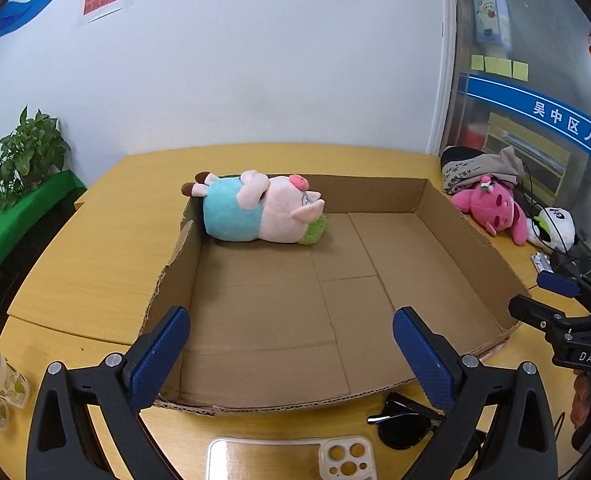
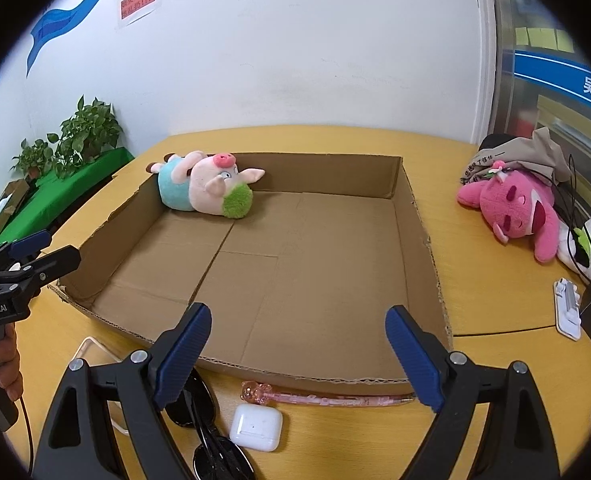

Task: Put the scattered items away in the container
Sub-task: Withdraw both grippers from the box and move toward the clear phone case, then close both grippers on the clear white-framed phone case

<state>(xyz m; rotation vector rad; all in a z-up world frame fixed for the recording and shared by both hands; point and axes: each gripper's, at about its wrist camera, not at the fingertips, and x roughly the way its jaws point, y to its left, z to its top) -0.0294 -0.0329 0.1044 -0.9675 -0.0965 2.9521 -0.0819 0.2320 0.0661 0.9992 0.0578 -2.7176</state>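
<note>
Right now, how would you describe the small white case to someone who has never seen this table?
Find the cardboard box on the wooden table. Just before its near wall, the white earbud case lies between black sunglasses and a pink pen. It alone is white, rounded and smooth.

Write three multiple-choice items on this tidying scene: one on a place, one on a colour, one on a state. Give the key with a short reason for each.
1. Where does the pig plush lie?
A. Inside the cardboard box, at its far left corner
B. On the table beside the earbuds case
C. Between the right gripper's fingers

2. What colour is the pen by the box's near wall?
A. Green
B. Pink
C. Black

3. How do the two grippers stand?
A. Both shut on toys
B. Left shut, right open
C. Both open and holding nothing

Key:
1 A, the pig rests on the box floor against the far left corner.
2 B, the pen is translucent pink, lying along the near wall.
3 C, the left gripper and right gripper each show wide-spread fingers with nothing between them.
</note>
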